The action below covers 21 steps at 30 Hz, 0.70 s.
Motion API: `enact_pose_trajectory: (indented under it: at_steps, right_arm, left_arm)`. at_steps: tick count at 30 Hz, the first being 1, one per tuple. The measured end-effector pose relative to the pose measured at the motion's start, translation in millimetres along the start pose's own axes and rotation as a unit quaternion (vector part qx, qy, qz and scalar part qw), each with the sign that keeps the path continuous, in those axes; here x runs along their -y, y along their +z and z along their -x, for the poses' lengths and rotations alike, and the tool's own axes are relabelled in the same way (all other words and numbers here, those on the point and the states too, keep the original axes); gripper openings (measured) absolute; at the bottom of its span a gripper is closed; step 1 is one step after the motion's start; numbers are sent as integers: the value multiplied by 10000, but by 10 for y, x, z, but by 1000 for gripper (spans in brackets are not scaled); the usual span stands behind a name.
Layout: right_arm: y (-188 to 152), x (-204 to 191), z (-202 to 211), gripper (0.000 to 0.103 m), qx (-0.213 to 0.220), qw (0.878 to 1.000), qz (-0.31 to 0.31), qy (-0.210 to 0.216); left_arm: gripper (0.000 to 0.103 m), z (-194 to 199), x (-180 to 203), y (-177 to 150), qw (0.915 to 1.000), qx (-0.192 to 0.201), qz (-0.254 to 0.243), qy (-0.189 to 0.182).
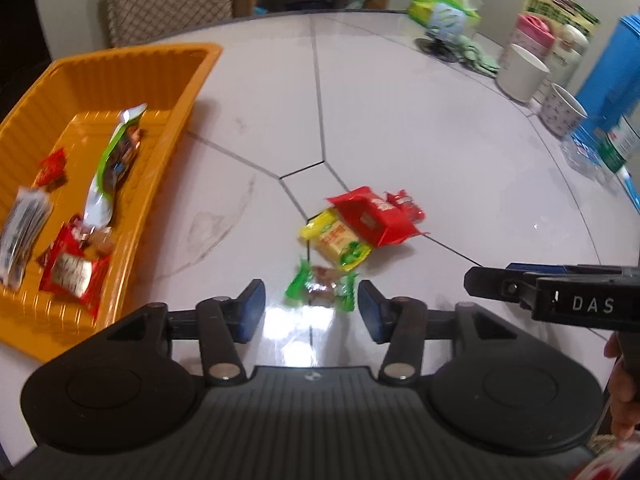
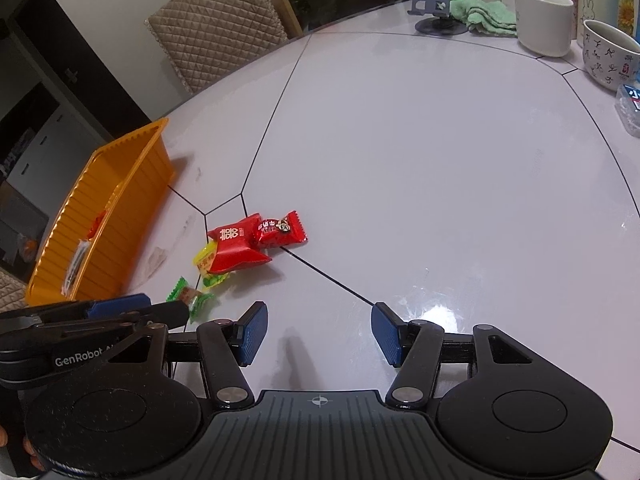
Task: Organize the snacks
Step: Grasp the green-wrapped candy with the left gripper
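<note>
An orange basket (image 1: 120,52) stands at the left of the white table (image 1: 420,128) and holds several wrapped snacks. A green-wrapped candy (image 1: 320,286) lies on the table just ahead of my left gripper (image 1: 311,300), in line with the gap; the blue pads (image 1: 252,308) stand apart and do not touch it. Beyond it lie a yellow packet (image 1: 336,242), a red packet (image 1: 372,216) partly on top of it, and a small red candy (image 1: 406,202). My right gripper (image 2: 318,328) is open over bare table to the right of the pile, with nothing between its fingers.
At the back right stand a white mug (image 2: 544,20), a patterned cup (image 2: 608,56), a phone stand (image 2: 436,0), a green cloth (image 2: 488,16), bottles and a blue box (image 1: 612,80). A quilted chair (image 2: 216,28) sits behind the table's far edge.
</note>
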State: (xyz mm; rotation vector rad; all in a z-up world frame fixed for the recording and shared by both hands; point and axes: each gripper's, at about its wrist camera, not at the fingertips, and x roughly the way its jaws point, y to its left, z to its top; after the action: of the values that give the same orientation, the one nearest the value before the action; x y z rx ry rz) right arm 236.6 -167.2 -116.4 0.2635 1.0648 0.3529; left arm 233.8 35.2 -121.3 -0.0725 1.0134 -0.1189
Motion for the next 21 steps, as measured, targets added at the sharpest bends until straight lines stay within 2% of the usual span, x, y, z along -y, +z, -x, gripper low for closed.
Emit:
enact_pose_trajectory:
  at_steps: [4, 8, 15, 21]
  right_arm:
    - [-5, 3, 24, 58, 16, 10000, 10, -25]
    - [-12, 13, 50, 58, 35, 10000, -21, -40]
    - [-30, 17, 58, 58, 35, 10000, -29, -65]
    - [-22, -36, 72, 58, 78, 9999, 86, -28]
  left_arm:
    - [46, -100, 83, 38, 9992, -41, -398, -65]
    - [43, -189, 120, 26, 9979, -83, -646, 66]
    - [27, -194, 110, -11, 9975, -52, -697, -42]
    - [25, -155, 50, -14, 9985, -81, -539, -67]
